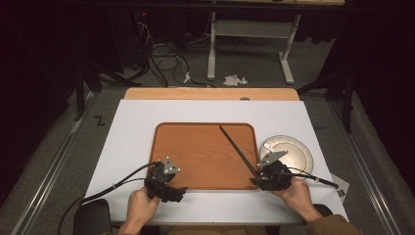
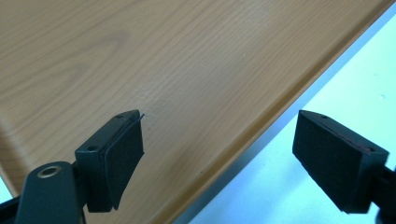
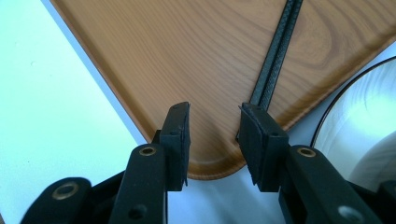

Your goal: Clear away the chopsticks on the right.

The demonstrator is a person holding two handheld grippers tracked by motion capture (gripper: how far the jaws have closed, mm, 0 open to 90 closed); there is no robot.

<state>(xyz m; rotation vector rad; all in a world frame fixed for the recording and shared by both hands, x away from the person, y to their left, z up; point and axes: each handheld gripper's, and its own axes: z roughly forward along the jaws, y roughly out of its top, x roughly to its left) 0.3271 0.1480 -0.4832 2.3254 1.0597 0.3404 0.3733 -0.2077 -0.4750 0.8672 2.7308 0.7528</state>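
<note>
While you hold both grippers at the near edge of the worktop, nothing is lifted yet.
Left gripper (image 1: 169,188): your jaws stand wide apart over the near rim of the wooden tray (image 1: 195,152), one above the wood, one above the white sheet (image 1: 137,112); they hold nothing.
Right gripper (image 1: 266,180): your jaws are parted at the tray's near right corner, empty; the right one sits at the end of the chopsticks (image 1: 237,149), not closed on them.
Chopsticks: they lie slantwise on the tray.
Plate (image 1: 298,147): beside the tray, bare.
Left to do, I judge: the grasp and move.

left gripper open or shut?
Open: in the left gripper view, the left gripper has its jaws wide apart over the tray edge, gripping nothing.
</note>
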